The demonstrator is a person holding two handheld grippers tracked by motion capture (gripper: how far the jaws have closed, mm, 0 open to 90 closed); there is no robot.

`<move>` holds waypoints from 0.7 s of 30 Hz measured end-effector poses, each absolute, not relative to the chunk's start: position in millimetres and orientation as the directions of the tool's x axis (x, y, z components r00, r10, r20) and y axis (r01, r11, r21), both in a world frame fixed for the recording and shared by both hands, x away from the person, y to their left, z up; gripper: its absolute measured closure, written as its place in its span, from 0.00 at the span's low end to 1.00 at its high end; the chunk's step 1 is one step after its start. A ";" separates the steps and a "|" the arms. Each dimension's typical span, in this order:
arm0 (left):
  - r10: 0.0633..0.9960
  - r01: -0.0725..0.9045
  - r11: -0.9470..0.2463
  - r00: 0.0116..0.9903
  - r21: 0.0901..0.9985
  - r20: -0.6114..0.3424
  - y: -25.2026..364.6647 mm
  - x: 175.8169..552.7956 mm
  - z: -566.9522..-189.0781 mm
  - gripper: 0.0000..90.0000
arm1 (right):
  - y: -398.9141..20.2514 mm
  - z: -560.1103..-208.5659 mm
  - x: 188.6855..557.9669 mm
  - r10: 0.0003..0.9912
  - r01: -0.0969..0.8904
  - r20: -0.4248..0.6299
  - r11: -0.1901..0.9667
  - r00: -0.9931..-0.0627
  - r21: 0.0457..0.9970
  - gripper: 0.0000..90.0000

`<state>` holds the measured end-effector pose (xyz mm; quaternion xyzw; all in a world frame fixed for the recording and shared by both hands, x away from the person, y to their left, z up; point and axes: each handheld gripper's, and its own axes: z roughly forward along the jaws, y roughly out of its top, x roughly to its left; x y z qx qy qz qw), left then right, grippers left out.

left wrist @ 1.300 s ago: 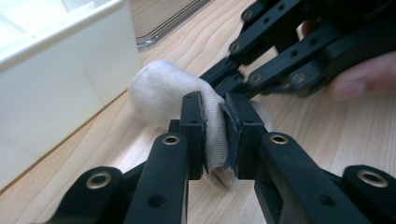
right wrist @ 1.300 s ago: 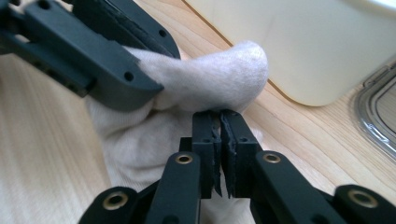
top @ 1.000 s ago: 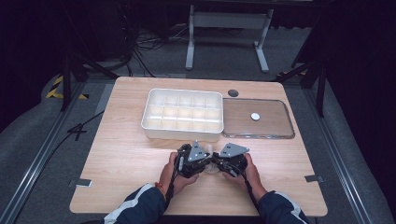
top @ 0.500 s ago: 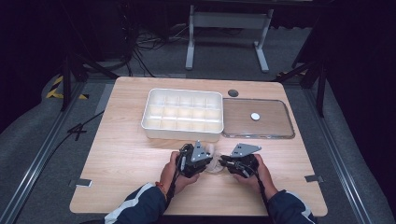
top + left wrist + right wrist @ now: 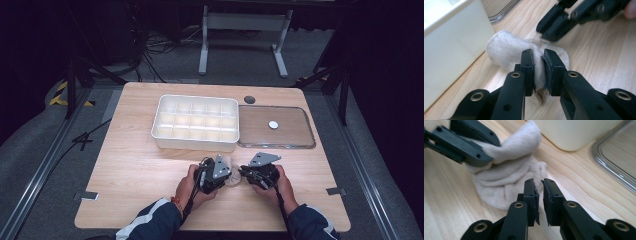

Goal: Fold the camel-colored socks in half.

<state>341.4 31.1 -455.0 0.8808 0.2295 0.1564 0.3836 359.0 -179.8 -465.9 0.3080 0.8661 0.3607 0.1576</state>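
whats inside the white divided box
The white box holds rows of compartments that look empty from the high view. The bottoms of the near-row cells are partly hidden by its front wall.

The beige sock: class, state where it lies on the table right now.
In the high view the sock lies near the table's front edge, just in front of the white divided tray, between the two claws; the left claw pinches it.

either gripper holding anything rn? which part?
Left gripper is shut on the sock, pinching a fold of fabric at its near edge. Right gripper holds nothing: its jaws are nearly closed, a bare gap between them, beside the sock.
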 end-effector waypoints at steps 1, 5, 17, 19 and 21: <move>0.527 0.288 -0.596 0.844 0.749 0.095 30.9 341.6 -455.2 0.88 | -180.5 -467.6 359.7 0.645 0.428 -0.044 0.555 -0.763 0.713 0.93; 0.516 0.286 -0.579 0.853 0.763 0.072 27.2 341.2 -456.6 0.86 | -175.2 -474.6 359.6 0.622 0.427 -0.028 0.569 -0.783 0.703 0.99; 0.502 0.300 -0.588 0.864 0.751 0.047 17.4 339.8 -467.6 0.82 | -179.5 -469.0 359.2 0.636 0.411 -0.015 0.516 -0.772 0.752 0.92; 0.506 0.302 -0.576 0.862 0.759 0.041 17.9 340.4 -469.1 0.82 | -182.9 -461.9 360.0 0.636 0.386 0.011 0.455 -0.772 0.802 0.88; 0.506 0.300 -0.574 0.861 0.762 0.042 17.9 339.6 -470.9 0.82 | -181.5 -458.1 359.4 0.634 0.354 -0.003 0.436 -0.773 0.827 0.83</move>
